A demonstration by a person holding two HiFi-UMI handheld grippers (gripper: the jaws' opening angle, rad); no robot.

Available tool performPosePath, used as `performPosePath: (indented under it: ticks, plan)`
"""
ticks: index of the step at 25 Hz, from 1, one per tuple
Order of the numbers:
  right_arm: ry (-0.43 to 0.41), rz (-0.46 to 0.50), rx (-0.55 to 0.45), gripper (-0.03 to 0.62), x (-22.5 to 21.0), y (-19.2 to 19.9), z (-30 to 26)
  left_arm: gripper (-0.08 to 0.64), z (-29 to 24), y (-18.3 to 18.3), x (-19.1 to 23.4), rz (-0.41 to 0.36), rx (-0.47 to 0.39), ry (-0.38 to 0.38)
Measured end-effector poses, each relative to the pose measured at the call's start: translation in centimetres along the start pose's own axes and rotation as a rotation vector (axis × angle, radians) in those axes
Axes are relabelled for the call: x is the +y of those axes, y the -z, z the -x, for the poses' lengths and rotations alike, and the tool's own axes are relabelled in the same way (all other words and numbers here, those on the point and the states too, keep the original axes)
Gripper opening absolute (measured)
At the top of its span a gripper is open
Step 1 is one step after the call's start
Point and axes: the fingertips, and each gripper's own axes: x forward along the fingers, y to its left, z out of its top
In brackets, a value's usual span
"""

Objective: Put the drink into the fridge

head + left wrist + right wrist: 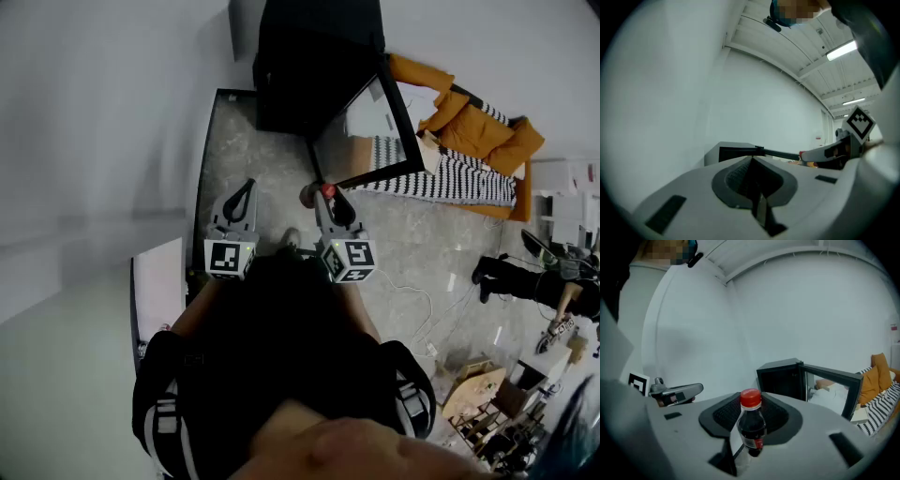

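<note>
- Your right gripper (333, 208) clamps a small dark plastic bottle (751, 425) upright between ribbed black pads (725, 414). The bottle, with its round red cap (750, 398), is in front of the fridge (783, 378).
- The fridge is a boxy black cube, and its glass door (834, 383) stands open.
- Your left gripper (752, 176) has its jaws pressed together, empty, in front of the fridge.

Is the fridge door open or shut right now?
Open: the door stands swung out to the right, and the fridge shows its dark inside.

Orange cushions (478, 127) lie beside a striped cloth (450, 178).
</note>
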Motion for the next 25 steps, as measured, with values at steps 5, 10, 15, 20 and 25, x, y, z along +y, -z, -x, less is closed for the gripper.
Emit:
performPosePath:
  ticks: [5, 10, 15, 20, 25]
  plan:
    - [0.002, -0.002, -0.003, 0.126, 0.0, 0.1, 0.2, 0.005, 0.1, 0.0, 0.0, -0.001, -0.002, -0.002]
    - [-0.002, -0.009, -0.009, 0.126, -0.3, 0.1, 0.6, 0.005, 0.1, 0.1, -0.3, 0.003, -0.004, -0.007]
    - [-0.016, -0.017, -0.005, 0.126, -0.7, 0.2, 1.0, 0.005, -0.3, -0.4, -0.7, -0.002, -0.031, -0.021]
    - [-0.032, -0.018, -0.001, 0.126, -2.1, 0.5, 1.9, 0.005, -0.9, -1.4, -1.9, -0.001, -0.047, -0.045]
    - [-0.058, -0.014, 0.007, 0.126, -4.2, 1.0, 2.9, 0.005, -1.6, -1.5, -4.0, -0.003, -0.058, -0.065]
